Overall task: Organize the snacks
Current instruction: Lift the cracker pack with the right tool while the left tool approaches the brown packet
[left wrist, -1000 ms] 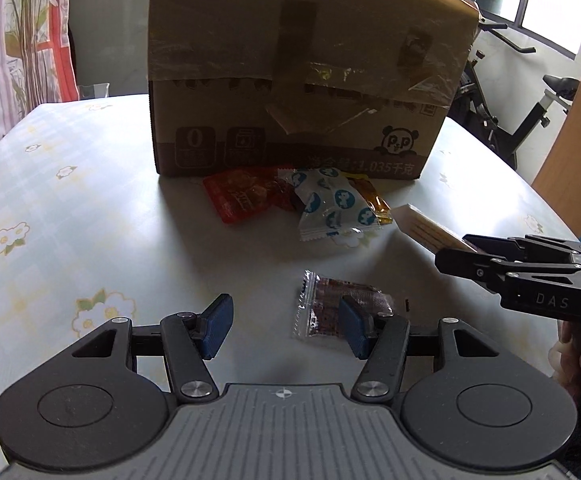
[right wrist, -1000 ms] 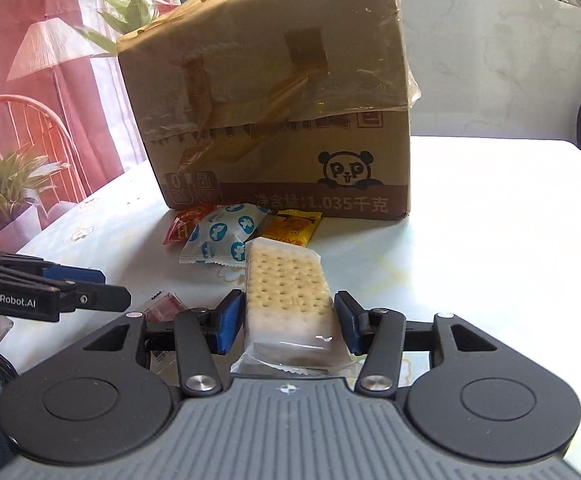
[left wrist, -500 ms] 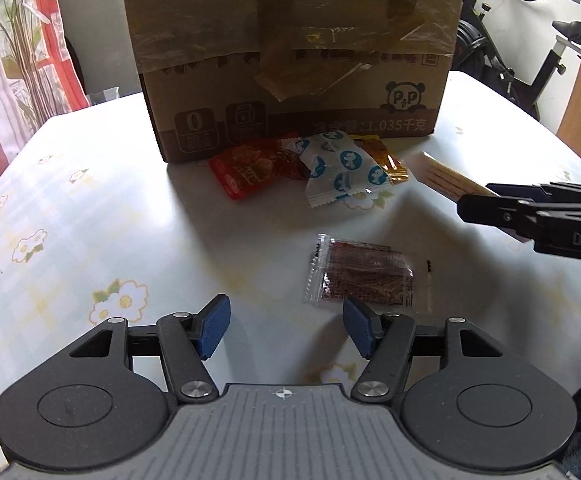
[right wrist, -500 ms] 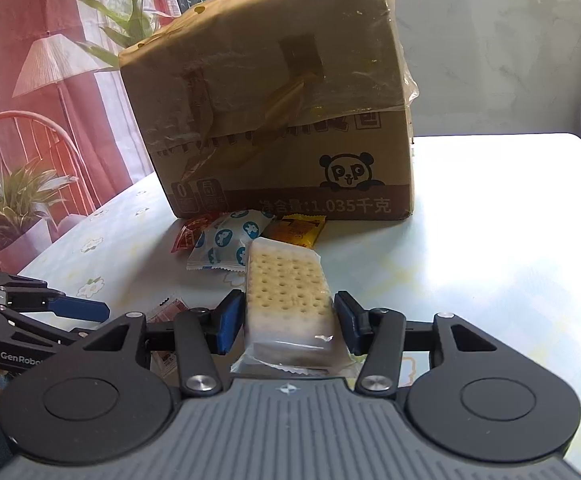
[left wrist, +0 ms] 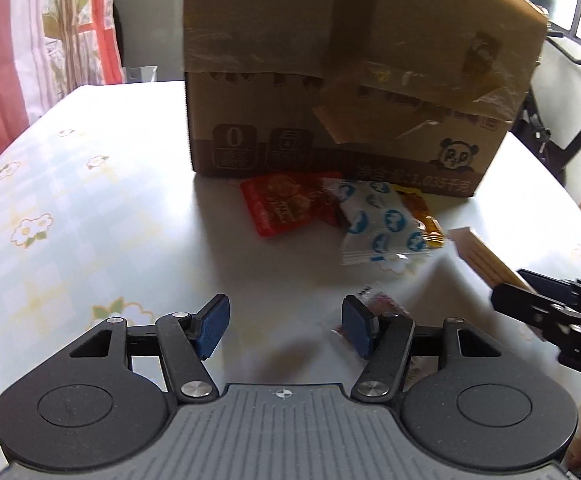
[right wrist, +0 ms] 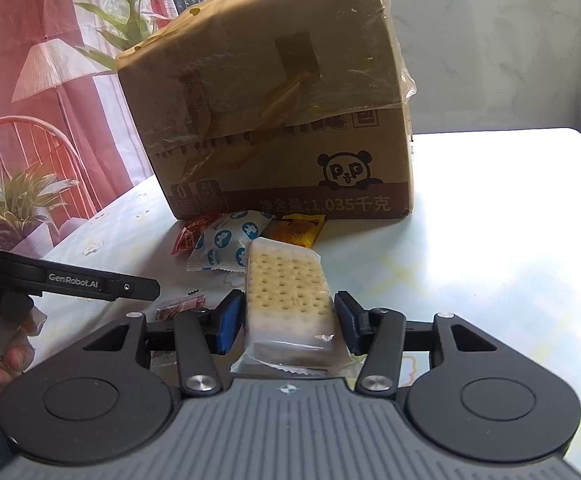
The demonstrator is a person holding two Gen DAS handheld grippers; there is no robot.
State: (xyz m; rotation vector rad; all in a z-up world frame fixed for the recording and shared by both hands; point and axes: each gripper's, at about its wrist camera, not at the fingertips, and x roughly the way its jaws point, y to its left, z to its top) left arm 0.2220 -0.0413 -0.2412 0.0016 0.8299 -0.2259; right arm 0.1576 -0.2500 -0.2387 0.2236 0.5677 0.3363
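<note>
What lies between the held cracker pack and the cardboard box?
In the right wrist view, the blue-and-white packet, an orange packet and a red packet lie between the cracker pack and the cardboard box.

Setting: a lived-in room of a private home, used for dining and exercise. Evidence follows. The table [left wrist: 90, 200] carries a household cover printed with pale checks and daisies. Red-and-white floral curtains [left wrist: 2, 60] hang at 10 o'clock in the left wrist view. An exercise bike [left wrist: 562, 128] stands at 2 o'clock beside a window. In the right wrist view, a potted plant [right wrist: 18, 200] and a red curved-back chair [right wrist: 30, 140] occupy 9 o'clock. A reused cardboard box [right wrist: 274, 112], taped and printed with 1 panda logo, sits at 12 o'clock.
</note>
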